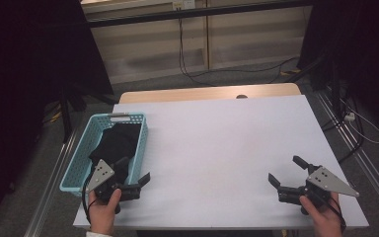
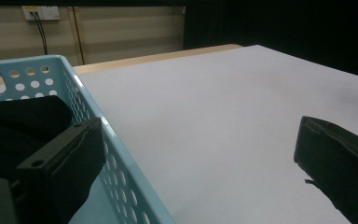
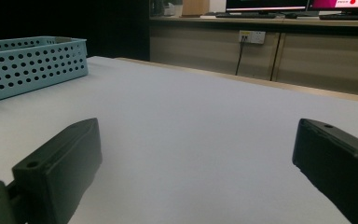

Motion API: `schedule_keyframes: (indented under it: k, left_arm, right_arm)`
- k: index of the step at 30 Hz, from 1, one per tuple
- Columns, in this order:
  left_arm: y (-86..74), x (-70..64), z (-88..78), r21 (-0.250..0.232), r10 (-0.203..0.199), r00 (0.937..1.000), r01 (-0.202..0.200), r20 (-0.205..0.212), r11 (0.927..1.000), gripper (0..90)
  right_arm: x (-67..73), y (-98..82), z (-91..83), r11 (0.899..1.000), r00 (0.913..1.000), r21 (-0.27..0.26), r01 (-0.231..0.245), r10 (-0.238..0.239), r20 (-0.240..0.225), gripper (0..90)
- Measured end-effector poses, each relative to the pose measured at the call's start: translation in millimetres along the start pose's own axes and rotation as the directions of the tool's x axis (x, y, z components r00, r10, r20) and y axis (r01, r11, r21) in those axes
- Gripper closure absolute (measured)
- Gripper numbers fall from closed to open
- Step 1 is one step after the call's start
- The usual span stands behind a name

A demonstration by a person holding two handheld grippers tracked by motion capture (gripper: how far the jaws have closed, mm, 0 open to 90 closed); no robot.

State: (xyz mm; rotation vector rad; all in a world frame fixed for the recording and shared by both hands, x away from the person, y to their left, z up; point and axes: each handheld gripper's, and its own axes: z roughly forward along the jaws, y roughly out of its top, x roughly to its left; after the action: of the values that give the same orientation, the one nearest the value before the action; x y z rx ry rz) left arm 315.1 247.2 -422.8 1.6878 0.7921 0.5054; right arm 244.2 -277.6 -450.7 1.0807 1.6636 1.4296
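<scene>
My left gripper (image 1: 135, 170) sits at the near left corner of the tabletop (image 1: 217, 148), jaws wide apart, nothing between the pads. It straddles the near right wall of the basket (image 1: 79, 163): in the left gripper view one jaw is over the basket's inside, above the black cloth (image 2: 23, 116), the other over bare tabletop. Whether the inner jaw touches cloth or wall I cannot tell.

My right gripper (image 1: 286, 170) is at the near right corner, jaws also spread wide and empty, low over the surface, well apart from the basket (image 3: 28, 65).

Basket: light blue plastic, perforated walls, long side running away from me along the tabletop's left edge, its outer wall about at that edge. Black cloth (image 1: 116, 143) heaped inside, filling most of it, not above the rim as far as I can see.

Open room: the whole middle and far right of the tabletop lies bare between the two grippers. White sheet covers the top; a strip of bare wood (image 1: 207, 93) shows along the far edge.

Room: dim. Grey floor, cables (image 1: 187, 64) trailing behind the tabletop, pale cabinet fronts (image 3: 307, 56) with a wall socket (image 3: 251, 36), lit monitors (image 3: 303, 4) above. No writing I can read.
</scene>
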Motion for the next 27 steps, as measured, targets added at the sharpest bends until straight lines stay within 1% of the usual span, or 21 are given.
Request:
schedule_keyframes:
  k: [3, 4, 6, 11, 14, 19, 21, 25, 26, 27]
  left_arm:
    - [1.0, -0.5, -0.5, -0.002, 0.003, 1.0, -0.003, 0.001, 1.0, 2.1]
    - [2.8, -1.4, -1.4, -0.005, 0.01, 0.9999, -0.01, 0.001, 0.9999, 2.2]
    - [4.0, -2.5, -2.0, -0.013, 0.007, 1.0, -0.007, 0.0, 0.9999, 2.2]
    - [4.7, -3.5, -2.1, -0.015, 0.002, 1.0, -0.002, 0.001, 0.9999, 2.2]
    - [5.9, -4.1, -2.8, -0.016, 0.001, 1.0, -0.001, 0.001, 0.9999, 2.2]
    - [7.6, -4.3, -3.8, -0.016, 0.004, 0.9999, -0.004, 0.011, 0.9999, 2.2]
    - [8.5, -4.9, -3.3, -0.021, -0.006, 0.9999, 0.007, 0.014, 0.9998, 2.2]
    - [11.3, -5.5, -2.4, -0.024, -0.003, 0.9999, 0.003, 0.012, 0.9997, 2.4]
    - [14.3, -7.9, -1.8, -0.038, -0.018, 0.9994, 0.019, 0.031, 0.9991, 2.4]
    - [14.3, -7.9, -1.8, -0.038, -0.018, 0.9994, 0.019, 0.031, 0.9991, 2.5]
  right_arm:
    - [0.9, 0.3, -0.2, 1.0, 1.0, 0.002, 0.001, -0.001, 0.001, 0.4]
    - [1.0, 0.5, -0.2, 1.0, 1.0, 0.003, 0.005, -0.005, -0.002, 0.4]
    - [1.0, 0.8, -0.3, 1.0, 0.9999, 0.004, 0.012, -0.012, -0.002, 0.5]
    - [1.4, 1.1, -0.6, 1.0, 0.9999, 0.007, 0.005, -0.005, -0.009, 0.5]
    - [2.3, 1.6, -0.4, 1.0, 0.9999, 0.009, 0.011, -0.011, -0.012, 0.5]
    - [3.8, 1.0, 1.7, 1.0, 0.9997, 0.017, 0.018, -0.018, -0.016, 0.4]
    - [4.0, 0.6, 2.3, 1.0, 0.9998, 0.02, 0.013, -0.013, -0.017, 0.5]
    - [4.1, 2.2, 1.4, 1.0, 0.9998, 0.02, 0.013, -0.013, -0.016, 0.5]
    - [4.0, 2.9, 1.2, 1.0, 0.9998, 0.02, 0.011, -0.01, -0.016, 0.5]
    - [4.0, 2.9, 1.2, 1.0, 0.9998, 0.02, 0.011, -0.01, -0.016, 0.5]
